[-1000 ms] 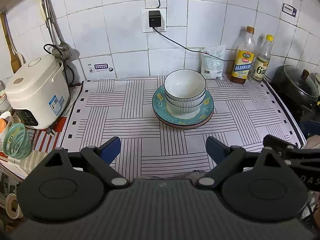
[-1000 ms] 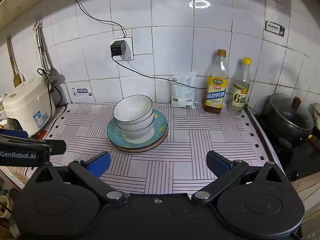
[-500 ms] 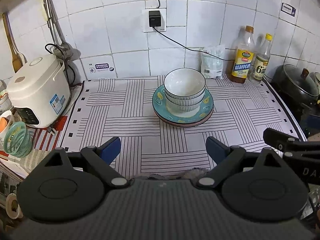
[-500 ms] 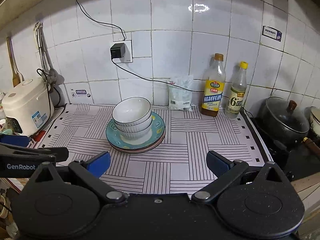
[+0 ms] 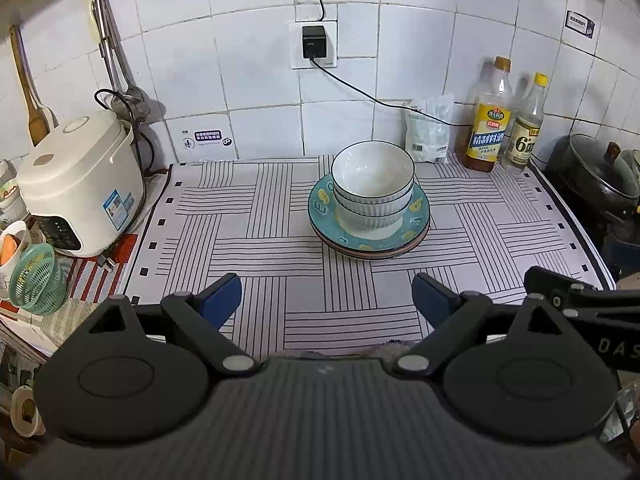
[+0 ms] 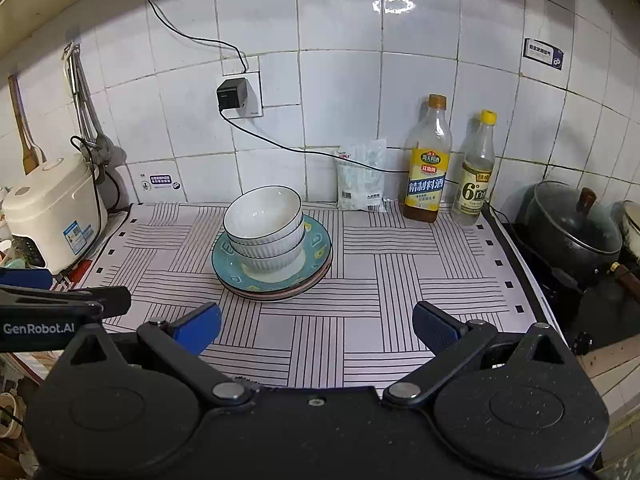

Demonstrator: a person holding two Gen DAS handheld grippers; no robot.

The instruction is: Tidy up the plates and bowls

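White bowls (image 5: 372, 184) upright — mouths up, plates (image 5: 370, 236) flat

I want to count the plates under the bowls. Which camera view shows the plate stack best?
The right wrist view is best: the plate stack shows its layered front edge, a teal plate over a pinkish rim and more below. The left wrist view shows the same stack more from above, with its edges less separated. An exact count stays uncertain.
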